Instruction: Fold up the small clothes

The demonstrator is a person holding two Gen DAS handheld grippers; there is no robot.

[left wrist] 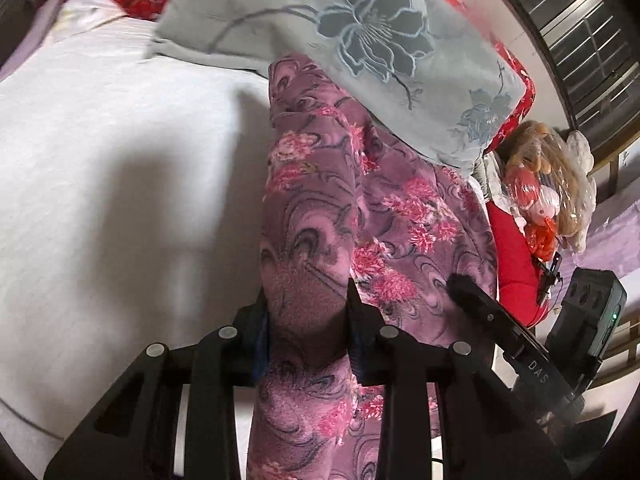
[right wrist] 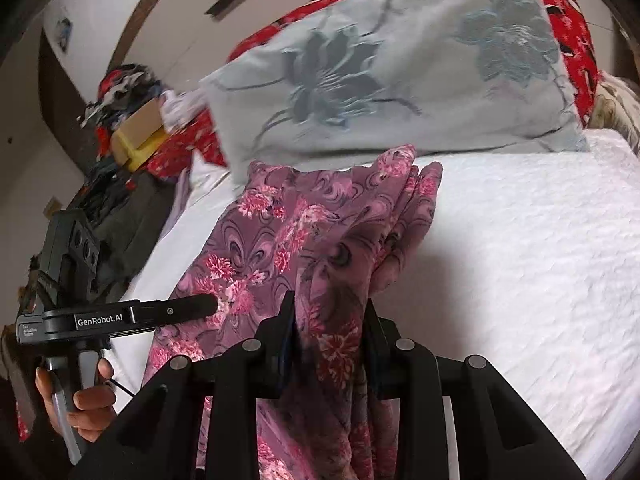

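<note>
A purple garment with pink flowers (left wrist: 380, 216) hangs bunched above the white bed sheet (left wrist: 120, 168). My left gripper (left wrist: 306, 304) is shut on a fold of the garment. My right gripper (right wrist: 330, 312) is shut on another fold of the same garment (right wrist: 288, 232). The two grippers are close together, side by side. The right gripper also shows in the left wrist view (left wrist: 480, 304), touching the cloth. The left gripper shows in the right wrist view (right wrist: 200, 304), held by a hand, its tip against the cloth.
A grey pillow with a dark flower print (left wrist: 360, 32) lies just behind the garment; it also shows in the right wrist view (right wrist: 400, 72). A red patterned blanket (right wrist: 568, 8) lies behind it. Clutter and a box (right wrist: 140, 132) sit at the left. A bagged doll (left wrist: 544, 192) lies at the right.
</note>
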